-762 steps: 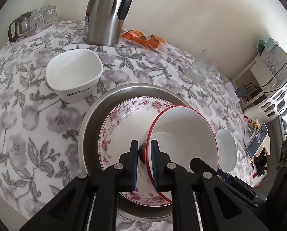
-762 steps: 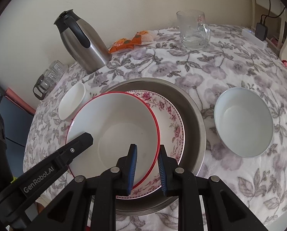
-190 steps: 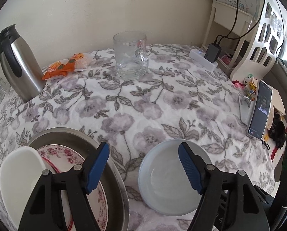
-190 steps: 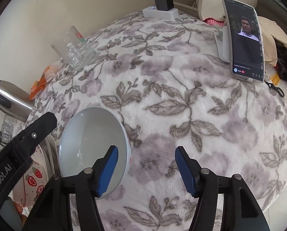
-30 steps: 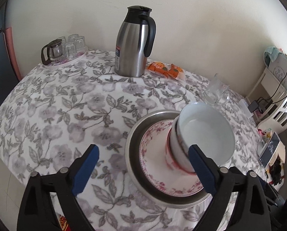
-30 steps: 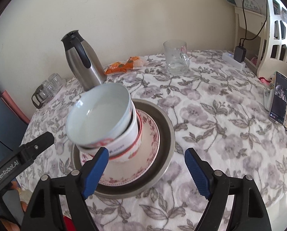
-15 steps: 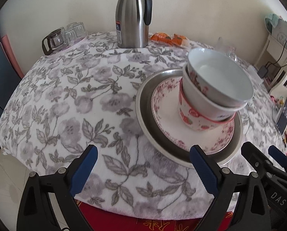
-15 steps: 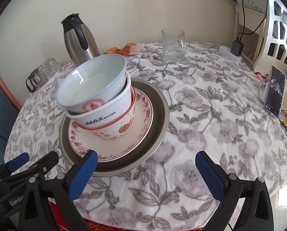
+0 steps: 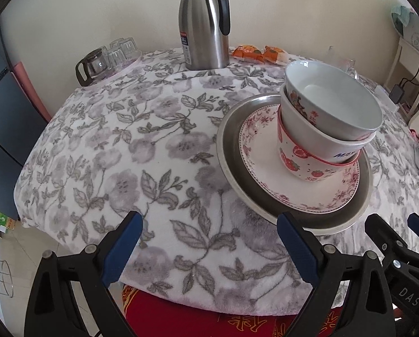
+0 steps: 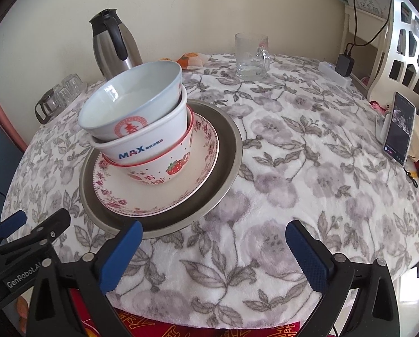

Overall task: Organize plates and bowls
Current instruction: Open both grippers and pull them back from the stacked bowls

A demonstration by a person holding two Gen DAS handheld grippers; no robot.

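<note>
**Bowls nested on plates, both grippers empty**

I see my left gripper spread wide, holding nothing; the bowl stack sits ahead and to its right on the floral plate inside the metal tray. My right gripper also gapes empty, the stack ahead to its left.

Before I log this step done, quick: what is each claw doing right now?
Left claw: open, holding nothing.
Right claw: open, holding nothing.
</note>
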